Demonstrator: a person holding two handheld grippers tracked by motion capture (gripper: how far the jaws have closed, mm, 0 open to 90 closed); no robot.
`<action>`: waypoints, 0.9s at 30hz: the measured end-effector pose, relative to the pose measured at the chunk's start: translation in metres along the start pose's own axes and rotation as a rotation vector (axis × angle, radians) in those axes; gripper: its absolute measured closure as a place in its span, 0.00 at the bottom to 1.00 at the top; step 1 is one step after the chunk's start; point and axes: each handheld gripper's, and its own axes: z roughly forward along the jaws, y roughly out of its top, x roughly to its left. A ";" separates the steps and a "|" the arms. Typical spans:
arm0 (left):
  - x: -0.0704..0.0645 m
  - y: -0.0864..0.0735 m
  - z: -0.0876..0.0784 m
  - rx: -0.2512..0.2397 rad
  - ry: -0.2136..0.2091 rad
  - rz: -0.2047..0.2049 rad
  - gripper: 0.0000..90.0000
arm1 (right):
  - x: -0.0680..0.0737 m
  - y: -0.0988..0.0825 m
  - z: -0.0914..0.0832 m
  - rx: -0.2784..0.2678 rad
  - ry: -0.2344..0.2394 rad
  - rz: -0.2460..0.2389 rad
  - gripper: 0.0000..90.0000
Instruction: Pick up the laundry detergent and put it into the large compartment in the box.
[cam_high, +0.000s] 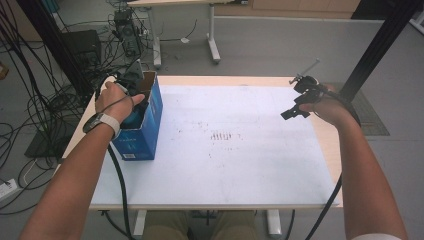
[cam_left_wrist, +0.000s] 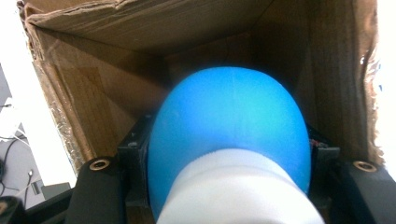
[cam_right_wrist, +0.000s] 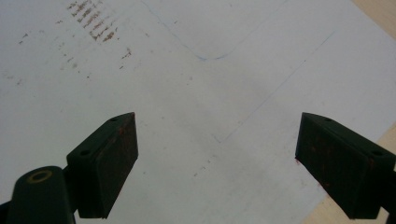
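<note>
An open blue cardboard box (cam_high: 145, 125) stands at the table's left edge. My left gripper (cam_high: 131, 87) reaches down into its top, shut on a blue and white rounded object (cam_left_wrist: 229, 135) that sits between the jaws inside the brown box interior (cam_left_wrist: 93, 84). A little of that blue object (cam_high: 134, 119) shows at the box mouth in the high view. My right gripper (cam_high: 295, 111) hovers open over the right side of the white table sheet (cam_high: 235, 150); its pads (cam_right_wrist: 112, 158) stand wide apart with nothing between them.
The white sheet (cam_right_wrist: 196, 93) carries brown scuff marks (cam_high: 220, 136) near the middle and faint pen lines. A bare wooden table edge (cam_high: 330, 145) runs along the right. Cables and equipment (cam_high: 125, 35) lie on the floor beyond the far left corner.
</note>
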 end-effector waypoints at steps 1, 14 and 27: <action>0.000 0.000 0.000 0.001 0.000 0.000 0.41 | 0.000 0.001 0.000 0.001 -0.001 0.001 0.15; 0.000 0.000 0.000 -0.002 0.000 -0.001 0.41 | 0.000 0.000 0.000 0.002 0.000 0.000 0.15; 0.000 -0.001 0.000 -0.001 -0.001 -0.003 0.41 | 0.000 -0.001 0.000 0.001 0.000 0.003 0.15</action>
